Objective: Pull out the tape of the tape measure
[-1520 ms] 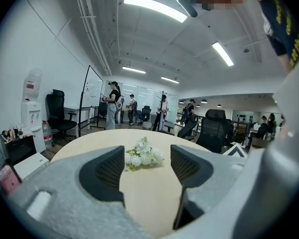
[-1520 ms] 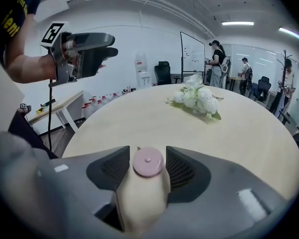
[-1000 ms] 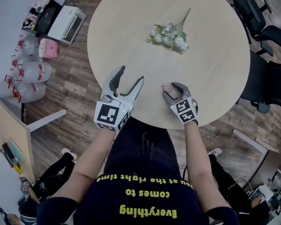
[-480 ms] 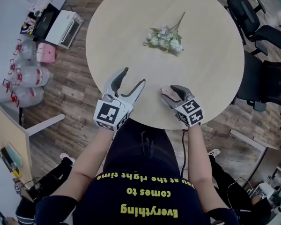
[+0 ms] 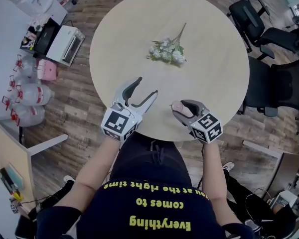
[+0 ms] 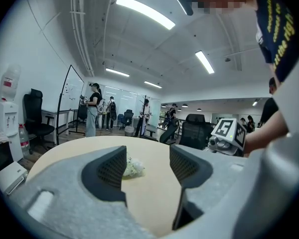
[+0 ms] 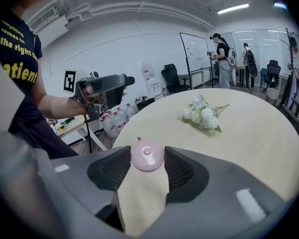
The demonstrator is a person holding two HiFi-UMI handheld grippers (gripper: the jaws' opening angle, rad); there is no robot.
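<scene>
Small pink tape measure (image 7: 147,155), probably light, rigid and slick, is pinched across its round case by the right gripper (image 7: 147,163). The left gripper (image 6: 147,159) is held agape and empty; the tape's end tab is likely the place to be taken.

Your tape (image 7: 147,156) is pink with a white centre. Your left gripper (image 5: 147,85) and right gripper (image 5: 180,105) are grey with black ribbed pads (image 6: 112,171); their cubes (image 5: 119,123) bear black-and-white squares. Table (image 5: 214,59) beige, flowers (image 5: 167,51) white and green.
</scene>
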